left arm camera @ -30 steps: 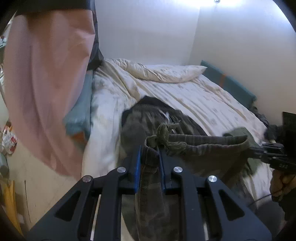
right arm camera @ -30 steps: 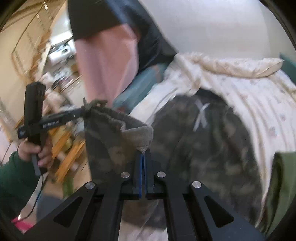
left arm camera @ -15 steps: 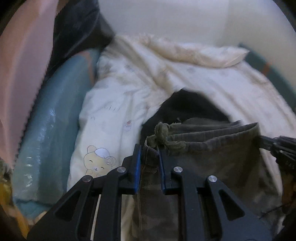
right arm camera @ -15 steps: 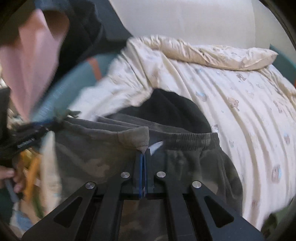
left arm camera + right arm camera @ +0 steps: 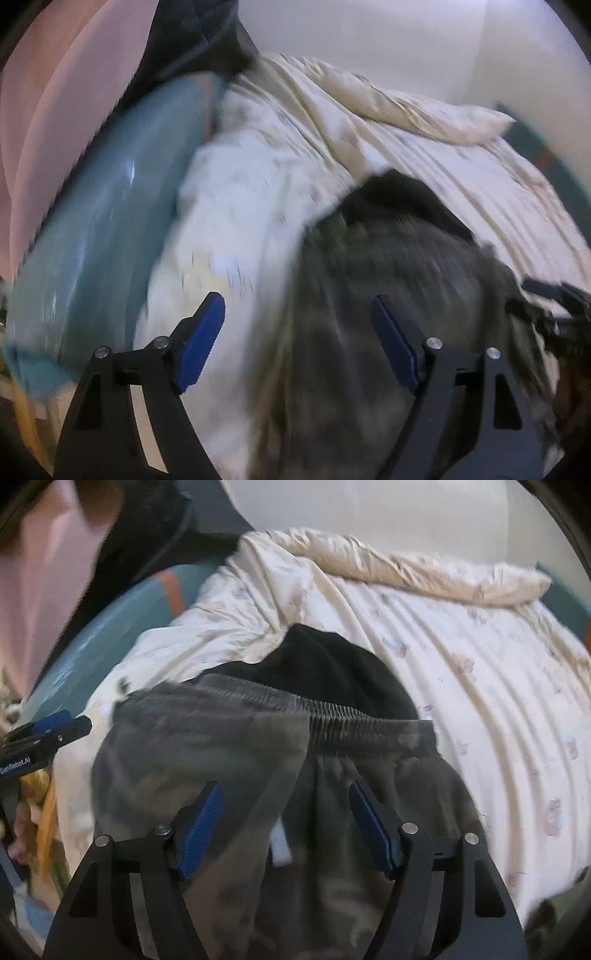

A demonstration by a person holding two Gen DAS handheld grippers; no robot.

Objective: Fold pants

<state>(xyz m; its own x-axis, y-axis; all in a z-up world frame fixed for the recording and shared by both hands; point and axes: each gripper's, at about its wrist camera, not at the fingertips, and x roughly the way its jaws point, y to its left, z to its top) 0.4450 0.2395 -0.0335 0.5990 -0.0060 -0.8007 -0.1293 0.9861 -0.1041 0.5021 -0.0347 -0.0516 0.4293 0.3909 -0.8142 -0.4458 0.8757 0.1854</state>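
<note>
Both tongs, left (image 5: 297, 343) and right (image 5: 286, 827), have just opened, releasing camouflage pants (image 5: 229, 753) on the bed (image 5: 480, 672); next, regrasp at six o'clock.

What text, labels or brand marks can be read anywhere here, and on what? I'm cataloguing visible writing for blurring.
"GenRobot.AI": white lettering on the black body of the left gripper, at the left edge of the right wrist view; its first letter is partly cut off.
The small prints on the cream duvet are pictures, not writing.
Nothing readable in the left wrist view, which is blurred.
</note>
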